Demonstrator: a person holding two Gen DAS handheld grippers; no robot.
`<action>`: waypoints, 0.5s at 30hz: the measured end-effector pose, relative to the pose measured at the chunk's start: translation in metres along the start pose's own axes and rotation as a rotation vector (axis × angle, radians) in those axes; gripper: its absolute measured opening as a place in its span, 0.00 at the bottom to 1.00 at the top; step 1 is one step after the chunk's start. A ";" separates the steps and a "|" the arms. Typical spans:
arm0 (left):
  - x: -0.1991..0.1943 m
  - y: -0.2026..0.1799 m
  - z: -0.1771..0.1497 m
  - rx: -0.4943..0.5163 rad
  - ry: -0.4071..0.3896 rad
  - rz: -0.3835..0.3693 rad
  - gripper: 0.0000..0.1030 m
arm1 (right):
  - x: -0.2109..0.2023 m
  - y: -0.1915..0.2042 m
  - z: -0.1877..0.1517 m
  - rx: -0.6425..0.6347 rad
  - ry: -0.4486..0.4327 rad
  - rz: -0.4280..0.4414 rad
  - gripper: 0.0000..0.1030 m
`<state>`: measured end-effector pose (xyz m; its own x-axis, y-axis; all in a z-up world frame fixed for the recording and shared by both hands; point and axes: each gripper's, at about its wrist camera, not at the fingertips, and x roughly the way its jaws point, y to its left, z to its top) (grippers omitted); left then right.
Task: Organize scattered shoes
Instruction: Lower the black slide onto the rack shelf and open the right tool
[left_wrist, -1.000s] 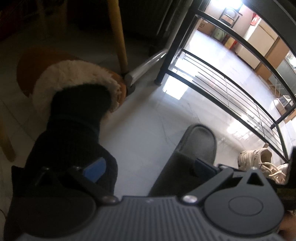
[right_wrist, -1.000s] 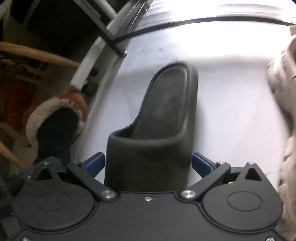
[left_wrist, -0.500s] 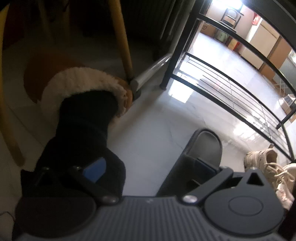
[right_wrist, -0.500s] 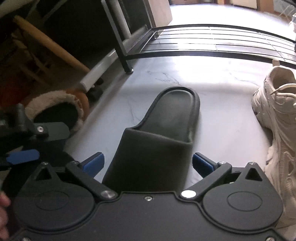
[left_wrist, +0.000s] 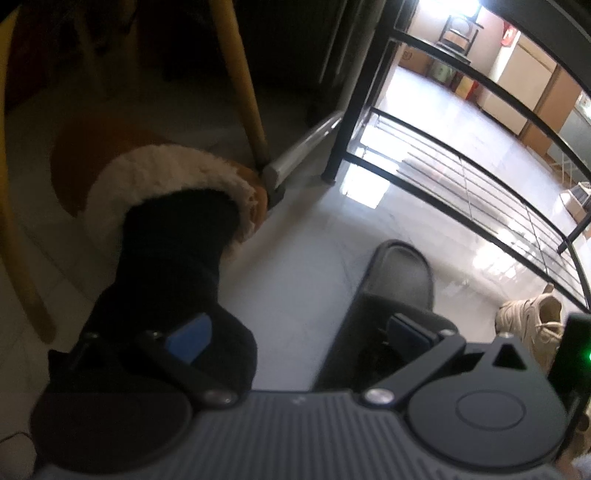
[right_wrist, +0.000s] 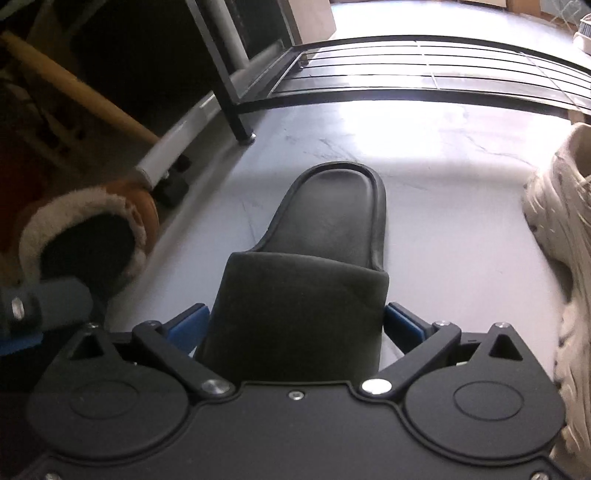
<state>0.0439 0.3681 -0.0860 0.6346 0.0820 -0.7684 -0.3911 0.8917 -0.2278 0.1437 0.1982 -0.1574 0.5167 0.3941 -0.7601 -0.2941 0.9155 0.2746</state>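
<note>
Here, the right gripper (right_wrist: 295, 325) pinches the soft strap of a light, bendy black slipper (right_wrist: 332, 221) on the pale floor (right_wrist: 443, 206), while the left gripper (left_wrist: 295, 332), spread wide, perhaps touches a dark slipper (left_wrist: 177, 251) beside a fur-lined boot (left_wrist: 110, 162).

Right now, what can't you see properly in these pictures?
- Slipper toe, right wrist view: hidden behind the right gripper, whose fingers sit at its sides.
- Sneaker, right wrist view: cut off by the right edge.
- Boot inside, left wrist view: too dark, and a black cloth fills the opening.
- Left gripper, left wrist view: one finger is against the cloth; whether it grips anything is unclear.
</note>
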 end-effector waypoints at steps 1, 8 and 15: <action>0.000 0.002 0.000 -0.012 0.000 -0.003 0.99 | 0.002 0.002 0.001 -0.009 -0.001 0.008 0.98; 0.002 0.003 0.002 -0.023 0.000 -0.010 0.99 | 0.008 0.006 0.002 -0.011 0.018 0.039 1.00; 0.002 0.006 0.002 -0.062 -0.023 -0.040 0.99 | -0.036 -0.046 0.004 0.132 0.054 0.102 1.00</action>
<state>0.0441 0.3749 -0.0882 0.6659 0.0575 -0.7438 -0.4051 0.8651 -0.2958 0.1418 0.1424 -0.1400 0.4442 0.4839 -0.7540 -0.2328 0.8751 0.4244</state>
